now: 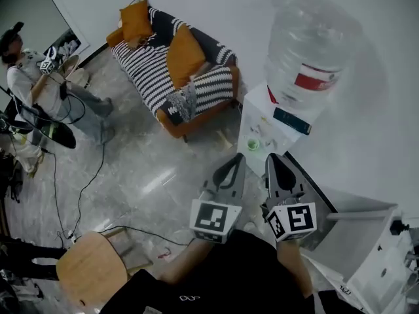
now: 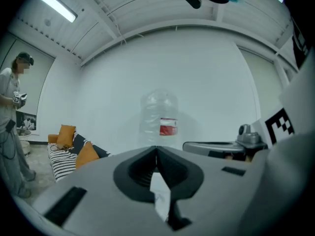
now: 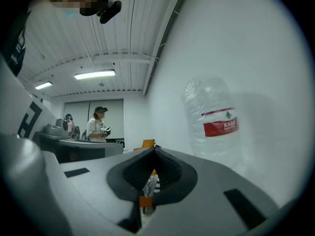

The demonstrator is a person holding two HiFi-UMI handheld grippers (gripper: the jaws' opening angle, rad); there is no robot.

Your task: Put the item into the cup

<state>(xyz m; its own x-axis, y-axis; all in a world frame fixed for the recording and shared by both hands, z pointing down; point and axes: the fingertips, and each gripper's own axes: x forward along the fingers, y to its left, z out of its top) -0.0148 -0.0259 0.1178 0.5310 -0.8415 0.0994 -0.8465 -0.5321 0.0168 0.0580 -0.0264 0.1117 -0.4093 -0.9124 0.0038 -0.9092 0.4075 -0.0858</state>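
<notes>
I hold both grippers close to my body, side by side, pointing toward a water dispenser [image 1: 260, 120]. My left gripper [image 1: 237, 158] is shut with nothing between its jaws; its tips meet in the left gripper view [image 2: 156, 148]. My right gripper [image 1: 270, 156] is also shut and empty, tips together in the right gripper view [image 3: 155, 148]. A small green round thing [image 1: 253, 144], possibly a cup, sits on the dispenser's white top just beyond the tips. A few small bits lie near it, too small to tell apart. A large clear water bottle [image 1: 308, 51] with a red label stands on the dispenser.
A striped sofa [image 1: 190, 84] with orange cushions stands to the left of the dispenser. A person [image 1: 36, 84] stands at the far left, with cables on the floor. A wooden chair [image 1: 88, 267] is at the lower left, and white furniture [image 1: 376, 241] at the lower right.
</notes>
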